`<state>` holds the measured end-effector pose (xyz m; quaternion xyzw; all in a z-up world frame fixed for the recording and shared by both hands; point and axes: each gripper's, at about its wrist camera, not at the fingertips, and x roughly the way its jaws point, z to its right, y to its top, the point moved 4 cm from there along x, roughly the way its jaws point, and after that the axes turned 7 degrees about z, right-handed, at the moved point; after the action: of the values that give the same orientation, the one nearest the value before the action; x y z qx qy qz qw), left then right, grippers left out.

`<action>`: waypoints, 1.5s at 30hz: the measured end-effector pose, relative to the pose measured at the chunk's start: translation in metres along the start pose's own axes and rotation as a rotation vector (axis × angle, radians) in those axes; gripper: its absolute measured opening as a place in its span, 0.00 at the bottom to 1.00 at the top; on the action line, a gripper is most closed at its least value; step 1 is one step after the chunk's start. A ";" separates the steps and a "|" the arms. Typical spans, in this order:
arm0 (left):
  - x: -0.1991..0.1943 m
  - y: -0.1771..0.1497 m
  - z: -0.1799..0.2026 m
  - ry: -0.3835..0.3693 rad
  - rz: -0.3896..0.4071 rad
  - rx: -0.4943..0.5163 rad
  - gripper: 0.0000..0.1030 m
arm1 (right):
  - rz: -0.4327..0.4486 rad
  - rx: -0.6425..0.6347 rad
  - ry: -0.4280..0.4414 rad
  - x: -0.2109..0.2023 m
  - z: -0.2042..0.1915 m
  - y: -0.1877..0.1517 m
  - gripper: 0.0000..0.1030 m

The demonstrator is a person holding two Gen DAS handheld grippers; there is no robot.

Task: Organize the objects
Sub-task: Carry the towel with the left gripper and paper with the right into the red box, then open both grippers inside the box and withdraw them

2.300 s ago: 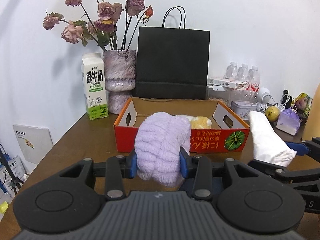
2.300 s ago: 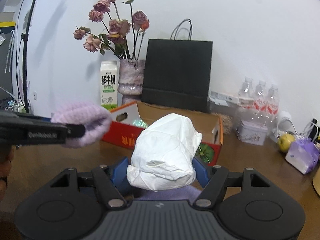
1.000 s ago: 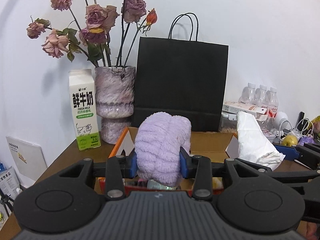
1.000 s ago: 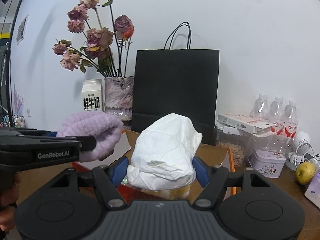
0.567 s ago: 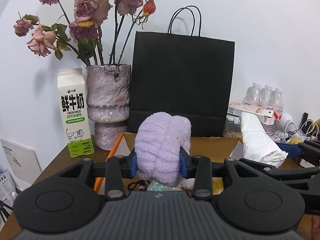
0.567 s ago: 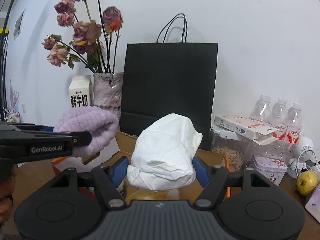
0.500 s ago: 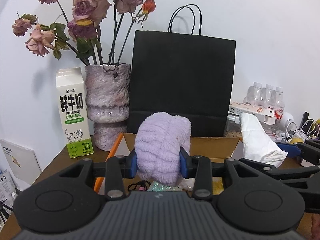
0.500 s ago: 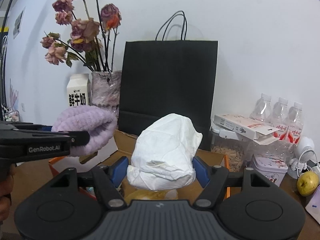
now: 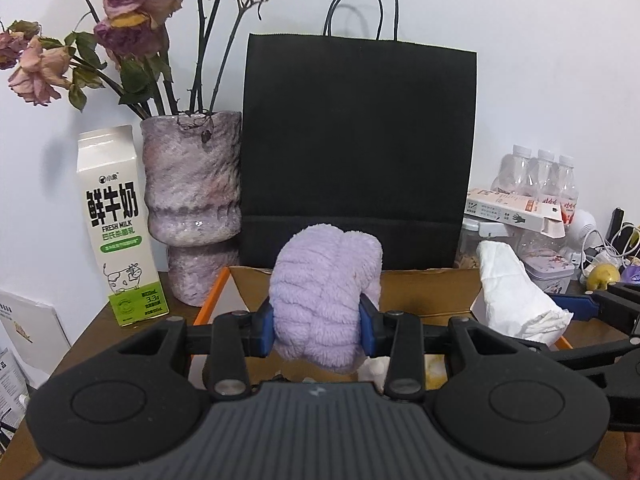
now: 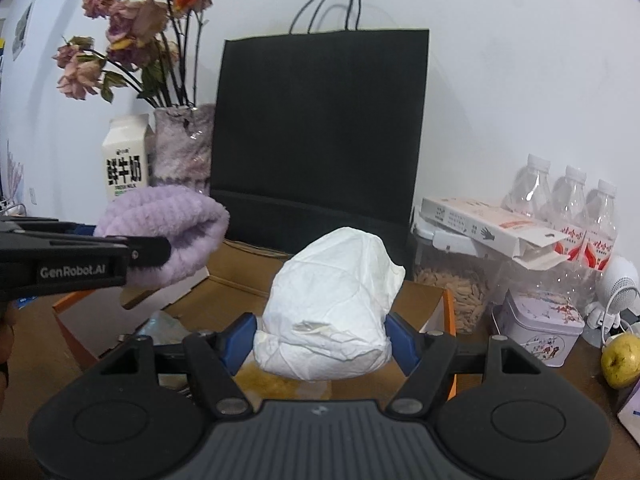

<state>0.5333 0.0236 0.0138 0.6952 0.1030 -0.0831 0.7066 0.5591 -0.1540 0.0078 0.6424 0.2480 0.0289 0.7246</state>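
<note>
Midway: left hand-held gripper point(image 9: 317, 326) clamped purple towel point(image 9: 325, 296), right hand-held gripper point(image 10: 322, 340) clamped white paper wad point(image 10: 332, 316); both hung above open cardboard box point(image 9: 420, 288) on tabletop point(image 9: 104, 328). Neither dropped in yet; other items already inside.

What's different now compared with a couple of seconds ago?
Both grippers have carried their loads forward, from in front of the cardboard box to above it, nearer the black bag. Unchanged: the left gripper grips the purple towel, the right gripper the white bundle.
</note>
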 end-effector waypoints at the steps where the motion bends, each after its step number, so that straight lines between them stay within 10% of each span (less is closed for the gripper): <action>1: 0.002 0.000 0.000 -0.003 -0.001 -0.001 0.40 | -0.005 0.002 0.000 0.002 0.001 -0.002 0.69; 6: 0.015 -0.007 -0.005 0.008 -0.022 0.001 0.65 | -0.027 0.010 -0.009 0.012 0.004 -0.011 0.88; 9: 0.012 -0.006 -0.008 0.008 0.000 -0.003 1.00 | -0.032 0.027 -0.023 0.014 0.008 -0.013 0.98; 45: -0.066 -0.001 -0.007 -0.001 0.064 -0.021 1.00 | 0.037 0.034 -0.020 -0.060 0.000 -0.004 1.00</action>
<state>0.4689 0.0286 0.0301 0.6906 0.0812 -0.0596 0.7162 0.5053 -0.1763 0.0231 0.6592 0.2293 0.0315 0.7154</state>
